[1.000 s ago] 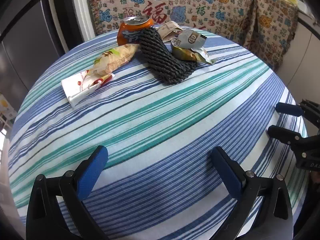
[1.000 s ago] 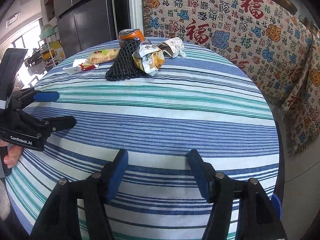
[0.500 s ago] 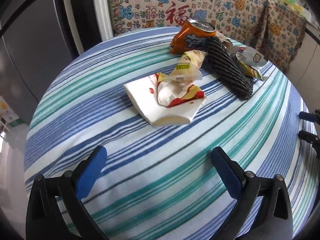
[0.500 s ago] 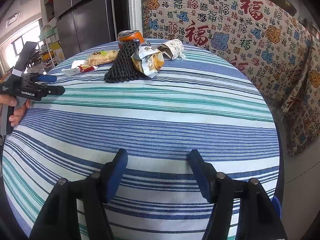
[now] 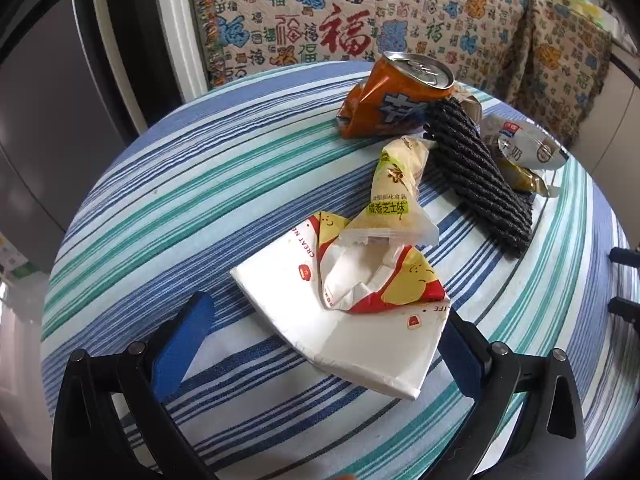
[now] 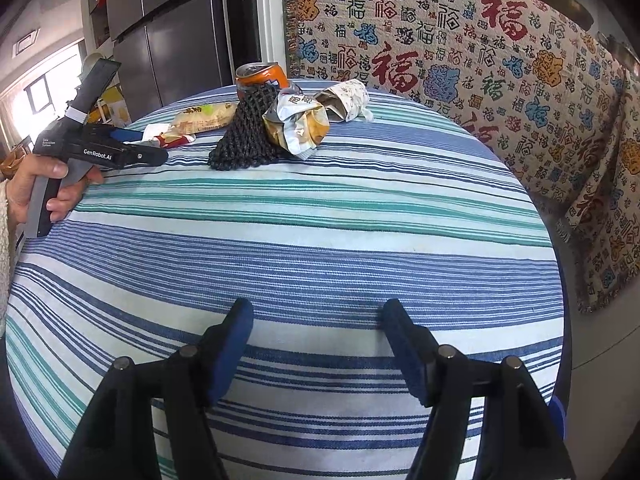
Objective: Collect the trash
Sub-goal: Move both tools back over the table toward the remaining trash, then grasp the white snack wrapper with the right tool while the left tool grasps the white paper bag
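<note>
**Left tongs spread around the white carton; right tongs open over bare cloth**

A round desk (image 6: 320,208) under a blue, teal and white striped cloth carries a cluster of trash at its far side. Behind it hangs a patterned throw (image 6: 460,60) printed with red and blue characters.

The left tongs (image 5: 320,344) stand wide open with nothing gripped. The flattened white carton (image 5: 352,332) lies on the cloth between the two blue pads: its near right corner sits just beside the right pad (image 5: 460,360), though contact cannot be confirmed, while the left pad (image 5: 180,348) stands apart from the carton's left edge. A torn red-and-yellow wrapper (image 5: 380,280) rests on top of the carton, and a yellow snack packet (image 5: 394,188) leans onto it from behind.

Farther from the left tongs lie a black woven mat (image 5: 476,176), a dented orange can (image 5: 392,100) and a silver foil bag (image 5: 520,148).

The right tongs (image 6: 316,344) have just been opening and hold nothing; only striped cloth shows between the pads. The trash pile lies well ahead of them, across the desk. A hand (image 6: 36,184) grips the left tool's handle at the left edge of the right wrist view.
</note>
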The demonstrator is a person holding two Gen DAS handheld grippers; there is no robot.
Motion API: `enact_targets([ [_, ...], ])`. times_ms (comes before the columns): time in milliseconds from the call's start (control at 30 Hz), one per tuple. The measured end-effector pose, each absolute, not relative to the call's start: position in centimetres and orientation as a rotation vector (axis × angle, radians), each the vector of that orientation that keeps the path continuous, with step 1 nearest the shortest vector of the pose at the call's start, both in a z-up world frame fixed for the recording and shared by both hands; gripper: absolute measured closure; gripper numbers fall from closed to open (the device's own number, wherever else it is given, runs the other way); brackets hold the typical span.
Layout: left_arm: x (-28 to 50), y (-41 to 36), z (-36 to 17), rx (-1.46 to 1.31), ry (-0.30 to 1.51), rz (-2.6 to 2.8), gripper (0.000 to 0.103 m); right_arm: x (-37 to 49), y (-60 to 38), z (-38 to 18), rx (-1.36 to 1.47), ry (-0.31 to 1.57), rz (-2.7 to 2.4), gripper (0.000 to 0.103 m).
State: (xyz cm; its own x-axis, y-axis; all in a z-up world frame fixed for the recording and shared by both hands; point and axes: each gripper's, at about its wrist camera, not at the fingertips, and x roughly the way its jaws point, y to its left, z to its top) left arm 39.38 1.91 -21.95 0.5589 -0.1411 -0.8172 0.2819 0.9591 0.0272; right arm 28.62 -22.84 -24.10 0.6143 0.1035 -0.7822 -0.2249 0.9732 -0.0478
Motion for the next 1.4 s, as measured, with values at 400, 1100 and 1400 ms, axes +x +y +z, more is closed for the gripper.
enact_targets([
  [400, 39.4, 2.2, -22.0, 0.141, 0.946, -0.235, 0.000, 38.4, -18.2, -24.1, -0.130, 0.933, 0.217, 0.034],
  [1100, 39.2, 2.2, -22.0, 0.147, 0.941, -0.193, 0.000, 32.2, -21.9, -22.6, -0.166, 0.893, 0.121, 0.081],
  [1400, 39.2, 2.3, -22.0, 0.140, 0.944, -0.191, 0.000, 30.0, -23.7, -24.0, -0.078, 0.872, 0.107, 0.048],
])
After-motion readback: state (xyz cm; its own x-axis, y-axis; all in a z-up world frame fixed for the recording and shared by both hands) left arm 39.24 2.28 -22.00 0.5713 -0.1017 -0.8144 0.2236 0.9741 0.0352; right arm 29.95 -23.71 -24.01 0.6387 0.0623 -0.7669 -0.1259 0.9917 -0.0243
